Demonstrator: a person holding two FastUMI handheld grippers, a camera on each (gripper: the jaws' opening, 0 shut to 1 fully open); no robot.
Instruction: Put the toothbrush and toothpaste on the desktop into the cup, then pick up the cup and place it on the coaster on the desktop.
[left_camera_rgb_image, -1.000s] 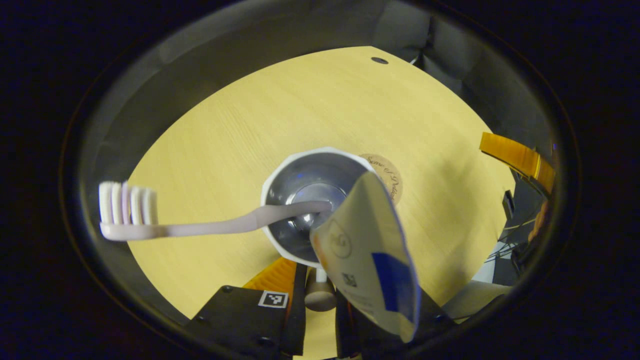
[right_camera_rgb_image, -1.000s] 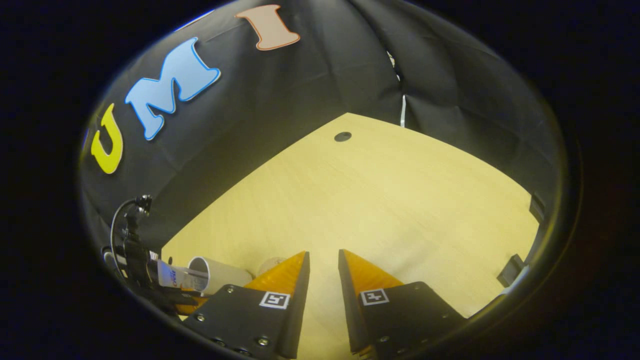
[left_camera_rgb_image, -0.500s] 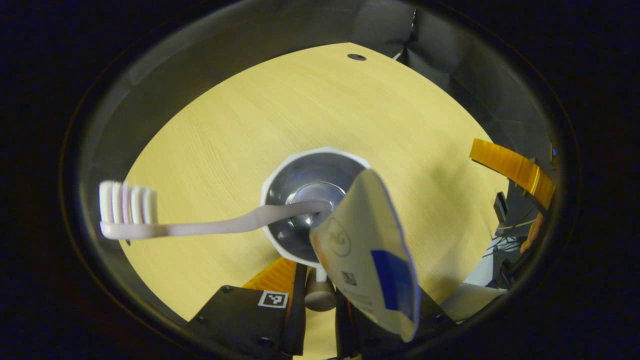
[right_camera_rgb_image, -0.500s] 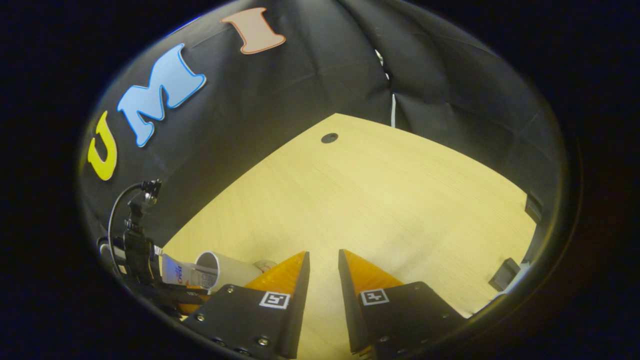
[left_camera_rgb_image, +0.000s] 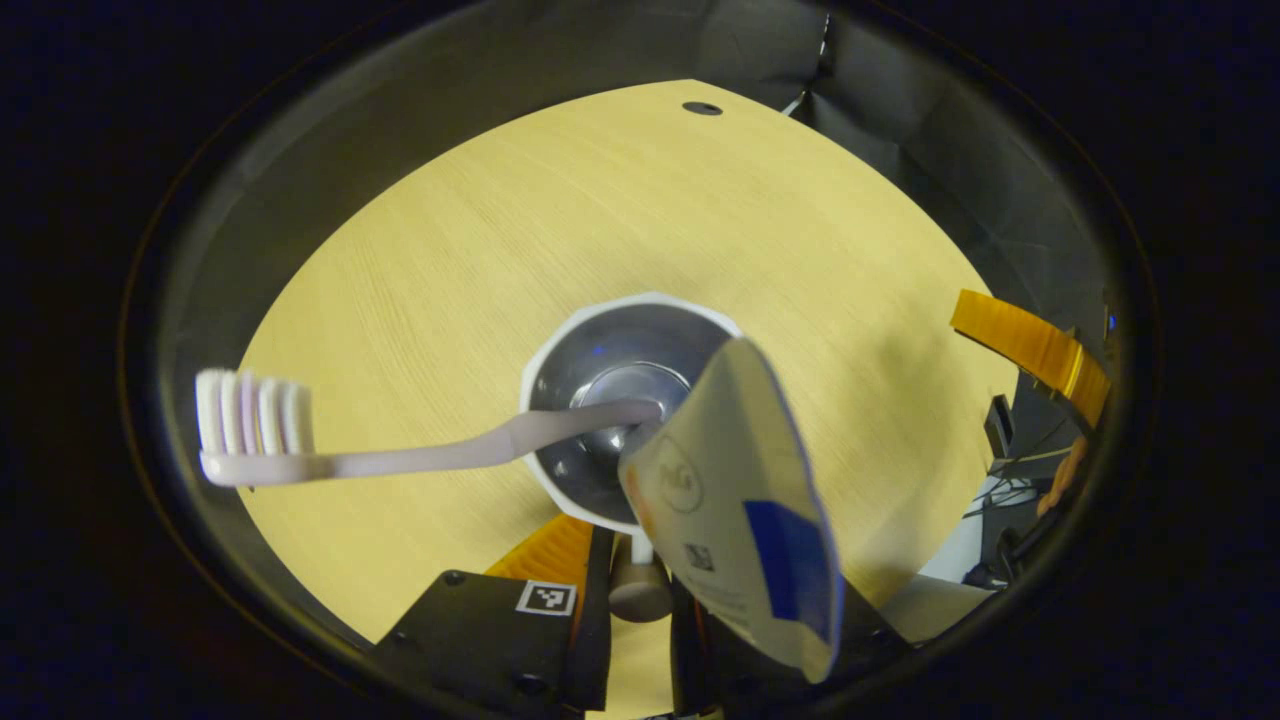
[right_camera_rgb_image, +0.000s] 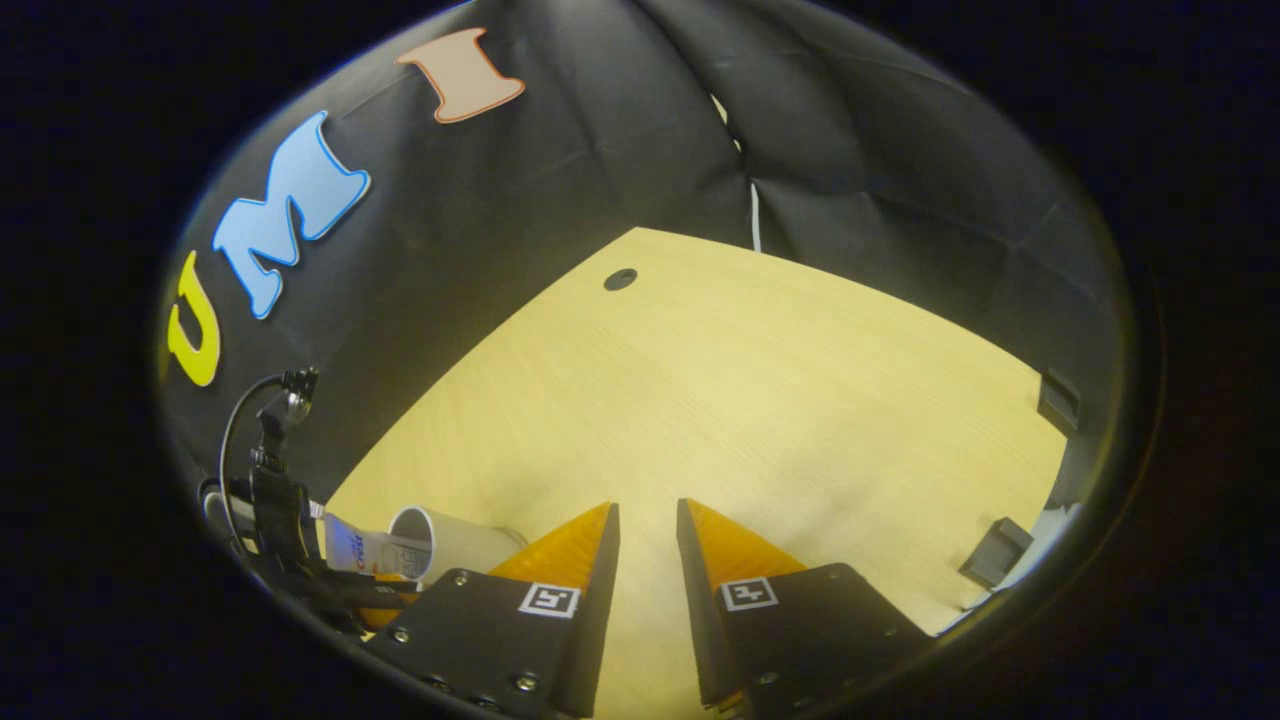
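I look straight down into a white cup (left_camera_rgb_image: 566, 345) with a shiny inside. A pale toothbrush (left_camera_rgb_image: 400, 460) leans out of it to the left, bristles up, and a white-and-blue toothpaste tube (left_camera_rgb_image: 730, 500) sticks out toward the camera. My left gripper (left_camera_rgb_image: 640, 600) is shut on the cup's handle (left_camera_rgb_image: 640, 590) at its near side. In the right gripper view the cup (right_camera_rgb_image: 450, 545) and toothpaste (right_camera_rgb_image: 350, 548) sit at the lower left, held by the left gripper (right_camera_rgb_image: 380, 608). My right gripper (right_camera_rgb_image: 648, 515) hovers over the desktop, its fingers close together with nothing between them.
The light wooden desktop (left_camera_rgb_image: 600, 200) has a small dark hole (left_camera_rgb_image: 702, 108) near its far edge. The right gripper's finger (left_camera_rgb_image: 1030, 340) shows off the desktop's right side. A black cable and mount (right_camera_rgb_image: 265, 470) rise behind the cup.
The cup has moved right over the round coaster, which slid out of sight beneath it. The right gripper has swung slightly, shifting the desktop leftward in its view.
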